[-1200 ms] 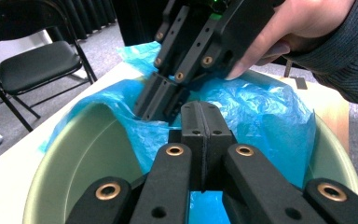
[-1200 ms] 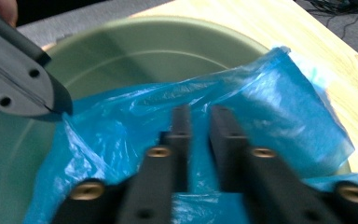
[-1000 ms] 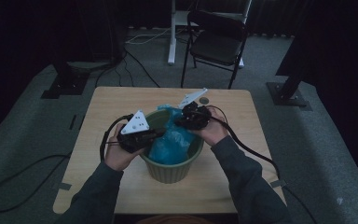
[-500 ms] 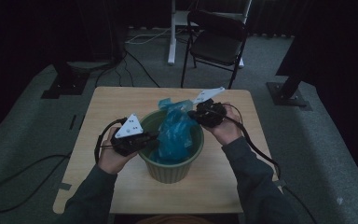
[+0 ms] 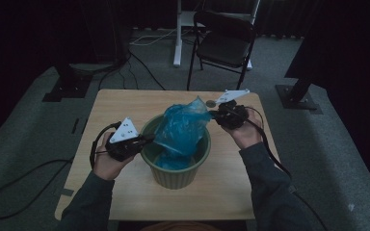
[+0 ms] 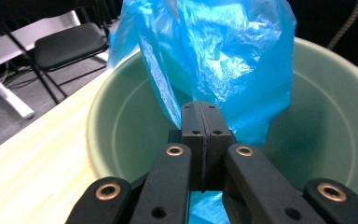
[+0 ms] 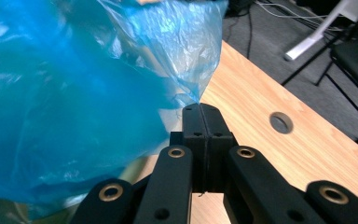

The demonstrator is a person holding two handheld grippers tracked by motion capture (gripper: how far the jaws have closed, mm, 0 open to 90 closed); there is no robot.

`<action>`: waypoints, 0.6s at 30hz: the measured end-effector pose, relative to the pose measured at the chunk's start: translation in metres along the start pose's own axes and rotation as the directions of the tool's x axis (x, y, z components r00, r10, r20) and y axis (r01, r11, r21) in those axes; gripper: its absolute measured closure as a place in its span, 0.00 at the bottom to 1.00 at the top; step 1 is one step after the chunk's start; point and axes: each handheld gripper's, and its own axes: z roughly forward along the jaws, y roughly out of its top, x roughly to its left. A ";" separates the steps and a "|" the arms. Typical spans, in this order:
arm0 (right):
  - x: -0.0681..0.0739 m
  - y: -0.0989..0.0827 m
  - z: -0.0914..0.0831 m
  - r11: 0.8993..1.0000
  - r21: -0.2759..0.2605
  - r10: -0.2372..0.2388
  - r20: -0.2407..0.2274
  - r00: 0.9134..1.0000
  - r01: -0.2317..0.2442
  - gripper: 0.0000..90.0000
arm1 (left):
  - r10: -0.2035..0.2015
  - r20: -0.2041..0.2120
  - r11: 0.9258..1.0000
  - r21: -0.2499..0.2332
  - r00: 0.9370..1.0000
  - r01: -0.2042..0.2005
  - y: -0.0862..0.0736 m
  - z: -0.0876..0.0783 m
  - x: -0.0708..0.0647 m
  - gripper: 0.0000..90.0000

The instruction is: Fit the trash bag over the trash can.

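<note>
High view: blue plastic bag [image 5: 180, 130], thin, limp, slippery, in green bucket [image 5: 173, 175]. Your left gripper [image 5: 147, 140] and right gripper [image 5: 215, 115] pinch its edge; grip rim only.

I see a wooden table [image 5: 125, 103] carrying a green tub [image 5: 176, 173] between my two claws.

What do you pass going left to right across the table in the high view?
Left gripper shut on the bag's edge → round green plastic bucket → crinkled blue plastic bag → right gripper, also shut on the bag.
</note>
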 end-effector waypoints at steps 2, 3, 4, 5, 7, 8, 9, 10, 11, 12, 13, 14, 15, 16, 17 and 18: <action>-0.002 -0.001 -0.001 1.000 0.001 0.006 0.006 1.000 -0.006 1.00 | -0.007 -0.008 1.000 -0.001 1.000 0.007 -0.002 -0.002 0.002 1.00; -0.005 -0.004 -0.003 1.000 0.000 0.017 0.011 1.000 -0.017 1.00 | -0.013 -0.017 1.000 0.001 1.000 0.013 -0.004 -0.004 0.004 1.00; -0.006 -0.005 -0.004 1.000 -0.003 0.019 0.014 1.000 -0.019 1.00 | -0.021 -0.023 1.000 -0.001 1.000 0.021 -0.006 -0.006 0.006 1.00; -0.007 -0.006 -0.004 1.000 -0.004 0.026 0.014 1.000 -0.026 1.00 | -0.031 -0.034 1.000 -0.003 0.999 0.031 -0.008 -0.009 0.009 1.00; -0.008 -0.007 -0.005 1.000 -0.004 0.024 0.016 1.000 -0.024 1.00 | -0.037 -0.042 0.999 -0.005 0.998 0.037 -0.010 -0.011 0.010 1.00; -0.009 -0.008 -0.006 0.999 -0.007 0.031 0.020 0.999 -0.031 1.00 | -0.037 -0.042 0.999 -0.005 0.998 0.037 -0.010 -0.011 0.010 1.00; -0.009 -0.008 -0.006 0.999 -0.007 0.031 0.020 0.999 -0.031 1.00 | -0.045 -0.059 0.999 -0.006 0.997 0.045 -0.013 -0.015 0.014 1.00; -0.012 -0.010 -0.008 0.999 -0.012 0.041 0.022 0.999 -0.040 1.00 | -0.052 -0.068 0.999 -0.007 0.996 0.051 -0.014 -0.017 0.016 1.00; -0.014 -0.012 -0.009 0.999 -0.017 0.048 0.025 0.999 -0.048 1.00 | -0.070 -0.078 0.998 -0.015 0.995 0.069 -0.018 -0.020 0.020 1.00; -0.015 -0.013 -0.010 0.999 -0.016 0.053 0.026 0.998 -0.052 1.00 | -0.070 -0.078 0.998 -0.015 0.995 0.069 -0.018 -0.020 0.020 1.00; -0.016 -0.014 -0.011 0.998 -0.017 0.053 0.027 0.998 -0.053 1.00 | -0.081 -0.091 0.997 -0.017 0.993 0.080 -0.021 -0.023 0.023 1.00; -0.016 -0.015 -0.011 0.998 -0.014 0.057 0.028 0.998 -0.057 1.00 | -0.088 -0.095 0.996 -0.017 0.992 0.086 -0.022 -0.025 0.025 1.00; -0.017 -0.016 -0.011 0.998 -0.014 0.059 0.030 0.998 -0.058 1.00 | -0.092 -0.102 0.996 -0.018 0.990 0.091 -0.023 -0.026 0.027 1.00; -0.018 -0.017 -0.012 0.998 -0.013 0.061 0.030 0.998 -0.061 1.00 | -0.098 -0.108 0.995 -0.019 0.989 0.097 -0.025 -0.027 0.028 1.00; -0.019 -0.018 -0.012 0.998 -0.015 0.065 0.032 0.997 -0.064 1.00 | -0.106 -0.111 0.994 -0.021 0.988 0.104 -0.026 -0.028 0.030 1.00; -0.020 -0.018 -0.013 0.998 -0.014 0.066 0.032 0.997 -0.065 1.00 | -0.110 -0.117 0.994 -0.022 0.987 0.108 -0.028 -0.029 0.031 1.00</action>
